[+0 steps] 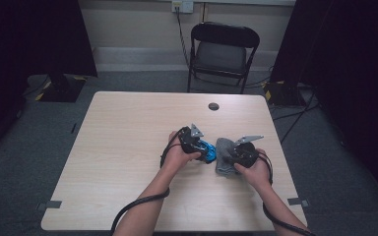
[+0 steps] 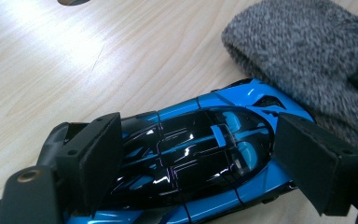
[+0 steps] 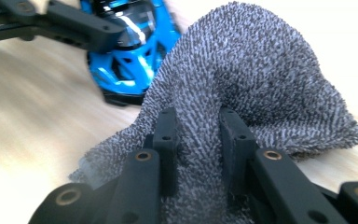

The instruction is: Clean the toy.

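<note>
Apparently a wiping job: the person holds a blue and black toy sports car (image 2: 200,154) steady on the wooden table (image 1: 128,147) while bringing a grey knitted cloth (image 3: 261,88) against it. In the left gripper view, the left gripper (image 2: 196,163) straddles the car's roof and flanks, one pad (image 2: 98,158) against the near side and the other pad (image 2: 317,163) at the far side; the jaws look clamped on the body, though actual contact at the far pad is hard to confirm. In the right gripper view, the right gripper (image 3: 198,140) has pinched a ridge of the cloth tightly between its narrow jaws, the fabric bunched up and draped forward, touching the car's tail end. From the high view, both grippers sit close together, right of the table's centre, car to the left of the cloth. Step in hand, by judgement: cloth gathered and brought up to the car's bodywork. Next move likely calls for drawing the cloth across the glossy shell while the left keeps the car from rolling or twisting.
</note>
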A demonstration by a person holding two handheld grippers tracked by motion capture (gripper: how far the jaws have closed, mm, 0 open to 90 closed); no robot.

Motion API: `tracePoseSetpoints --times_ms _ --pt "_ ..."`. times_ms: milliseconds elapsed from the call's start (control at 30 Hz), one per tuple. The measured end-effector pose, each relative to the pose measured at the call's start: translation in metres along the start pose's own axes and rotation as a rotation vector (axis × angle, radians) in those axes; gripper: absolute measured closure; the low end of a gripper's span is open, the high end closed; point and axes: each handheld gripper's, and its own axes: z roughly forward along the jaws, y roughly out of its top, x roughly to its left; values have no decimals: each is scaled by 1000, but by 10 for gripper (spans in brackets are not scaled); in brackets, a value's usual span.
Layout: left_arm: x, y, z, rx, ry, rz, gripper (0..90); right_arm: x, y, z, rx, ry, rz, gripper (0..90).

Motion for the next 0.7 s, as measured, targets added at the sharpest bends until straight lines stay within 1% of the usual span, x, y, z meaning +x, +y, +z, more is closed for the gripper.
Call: tracePoseSetpoints --times_ms 100,233,333,700 --pt "0 0 0 0 0 0 160 9 1 1 18 1 -42 715" --pt "0 0 0 1 -1 1 160 19 -1 0 27 22 -66 715" --pt "0 0 0 -2 -1 0 160 25 -3 -2 32 49 -76 714" --pt "0 0 0 2 3 0 159 44 -12 -5 28 120 -105 713"
